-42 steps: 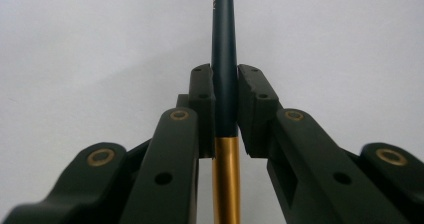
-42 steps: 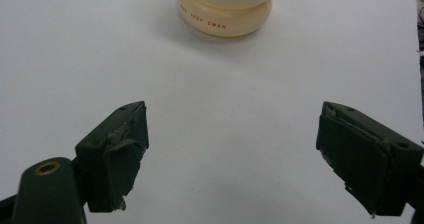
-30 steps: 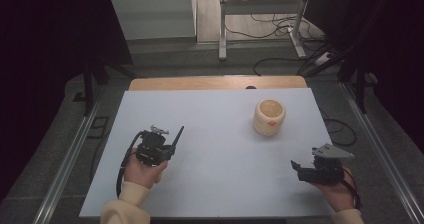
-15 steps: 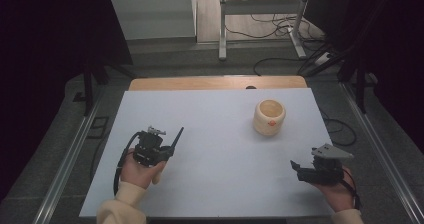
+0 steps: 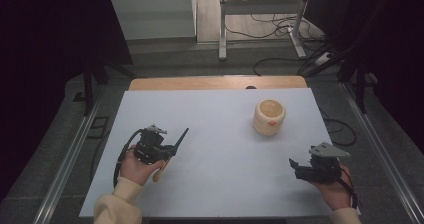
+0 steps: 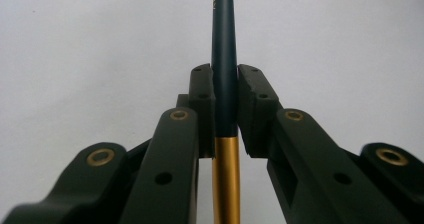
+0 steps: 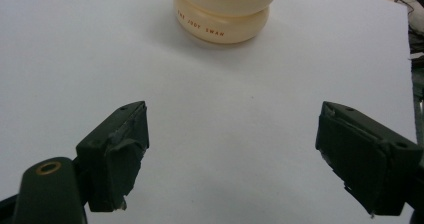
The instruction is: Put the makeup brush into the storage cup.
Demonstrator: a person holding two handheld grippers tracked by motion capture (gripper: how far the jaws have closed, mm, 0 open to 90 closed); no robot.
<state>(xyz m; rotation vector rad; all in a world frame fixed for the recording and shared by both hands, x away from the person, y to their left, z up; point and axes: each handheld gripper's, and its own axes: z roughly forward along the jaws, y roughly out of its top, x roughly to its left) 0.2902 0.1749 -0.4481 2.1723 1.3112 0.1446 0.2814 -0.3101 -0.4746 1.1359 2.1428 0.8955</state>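
Grips a brush [image 6: 224, 34] in the left claw [image 6: 226, 84], pinching the dark shaft from both sides just above the gold band. Leaves the long dark end jutting forward past the pads and the pale wooden end trailing back behind the claw, apparently to aim the brush like a pointer. Sits at the near left of the counter [image 5: 215, 184] in the high view, with the brush slanting away toward the far right. Points roughly at the pot [image 5: 269, 118], well apart across bare white surface and probably where the brush is meant to go.

Holds the right claw [image 7: 232, 134] wide open, nothing between the pads, low over the near right of the counter. Faces the pot head-on in the right gripper view, with red lettering low on the cream wall. Seems placed there to steady the pot when the brush comes in, though apart from it for now.

Calls next, most likely, for a carry across the counter and a tilt to upright, judging by the pot's open mouth and the brush's slant. Risks a tip-over if the shaft strikes the rim off centre with nothing bracing the pot.
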